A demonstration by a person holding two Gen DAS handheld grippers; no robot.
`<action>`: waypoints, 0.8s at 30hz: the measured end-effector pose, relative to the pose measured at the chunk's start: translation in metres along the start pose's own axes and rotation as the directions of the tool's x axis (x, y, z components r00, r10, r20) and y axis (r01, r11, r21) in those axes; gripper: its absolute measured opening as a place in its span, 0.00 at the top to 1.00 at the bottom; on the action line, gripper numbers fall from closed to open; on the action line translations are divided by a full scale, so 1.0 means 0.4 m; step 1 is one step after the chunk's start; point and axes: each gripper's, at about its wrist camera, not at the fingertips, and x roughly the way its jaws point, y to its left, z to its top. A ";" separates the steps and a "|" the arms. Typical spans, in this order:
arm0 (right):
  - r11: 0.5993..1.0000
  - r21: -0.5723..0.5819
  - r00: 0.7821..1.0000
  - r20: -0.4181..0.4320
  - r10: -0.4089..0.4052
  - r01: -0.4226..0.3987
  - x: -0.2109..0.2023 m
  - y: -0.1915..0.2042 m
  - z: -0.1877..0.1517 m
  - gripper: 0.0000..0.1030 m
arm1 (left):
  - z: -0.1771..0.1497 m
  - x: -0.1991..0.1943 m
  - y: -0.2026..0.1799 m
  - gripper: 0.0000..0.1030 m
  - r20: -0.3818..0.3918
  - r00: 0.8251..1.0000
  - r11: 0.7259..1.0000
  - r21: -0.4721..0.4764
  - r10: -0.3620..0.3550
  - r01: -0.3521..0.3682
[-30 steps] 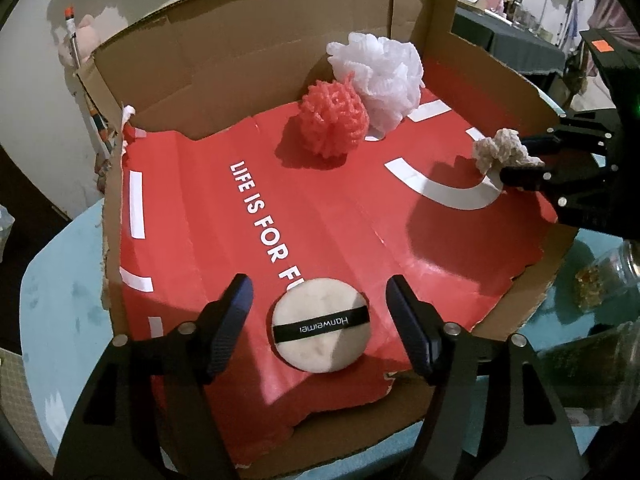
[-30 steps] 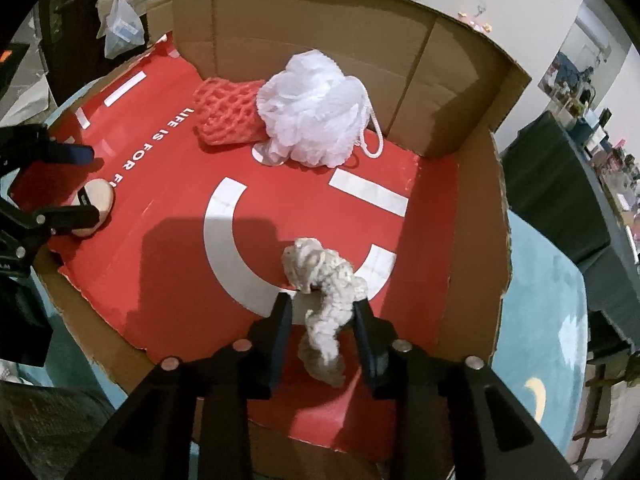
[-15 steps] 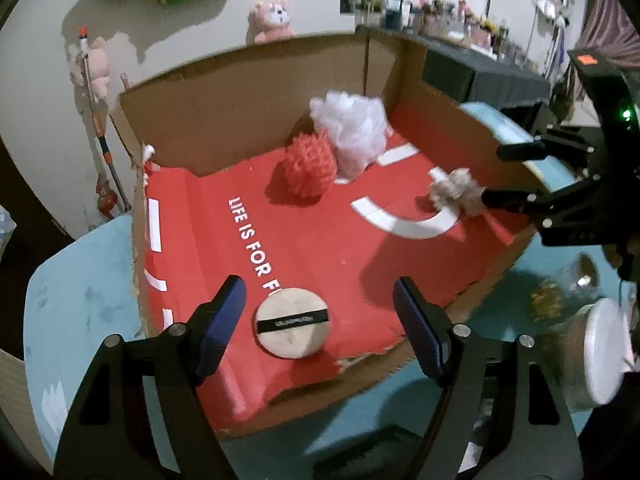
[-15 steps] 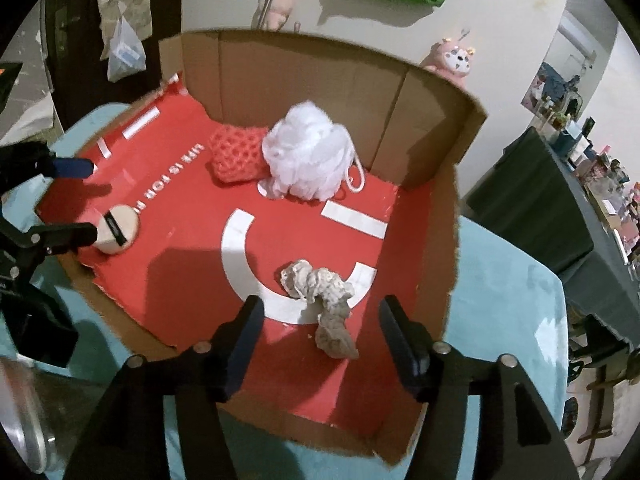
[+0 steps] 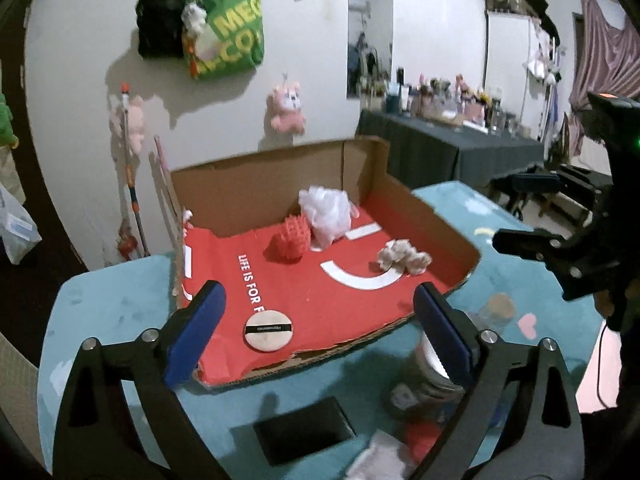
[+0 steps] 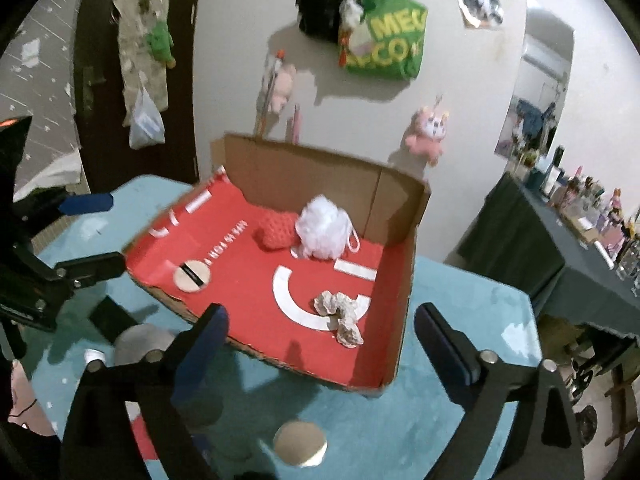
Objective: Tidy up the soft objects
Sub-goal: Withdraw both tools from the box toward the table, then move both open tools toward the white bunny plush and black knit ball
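**Both claws wide, all softies in the box**

L gripper [image 5: 316, 332] has jaws just opened wide, nothing between; powder puff [image 5: 268, 330] lies beyond, at 12. R gripper [image 6: 320, 344] also just opened, empty; beige scrunchie [image 6: 340, 314] at 12. Red loofah [image 5: 290, 240] touches white loofah [image 5: 326, 216] towards the back wall of the cardboard box [image 5: 256, 184].

Both fisheye cameras look forward and downward along their own fingers from above the near edge of the teal table [image 5: 120, 304], set back from the cardboard box [image 6: 400, 216]. The left view faces its near left corner, the right view its near right corner. Both share the box's red floor and the wall behind.
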 end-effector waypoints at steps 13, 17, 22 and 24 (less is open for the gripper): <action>0.998 0.052 0.979 0.199 -0.049 0.039 -0.232 0.083 -0.131 0.00 | -0.103 -0.226 -0.130 0.03 0.203 0.977 0.998 -0.043 0.062 -0.055; 0.995 0.087 0.969 0.235 -0.072 0.053 -0.275 0.110 -0.199 0.00 | -0.156 -0.258 -0.163 0.03 0.226 0.970 0.995 -0.059 0.095 -0.084; 0.987 0.116 0.954 0.266 -0.139 0.111 -0.303 0.145 -0.283 0.00 | -0.229 -0.277 -0.193 0.03 0.231 0.965 0.990 -0.088 0.126 -0.108; 0.984 0.121 0.950 0.268 -0.163 0.134 -0.305 0.162 -0.313 0.00 | -0.251 -0.276 -0.199 0.03 0.220 0.966 0.989 -0.097 0.135 -0.115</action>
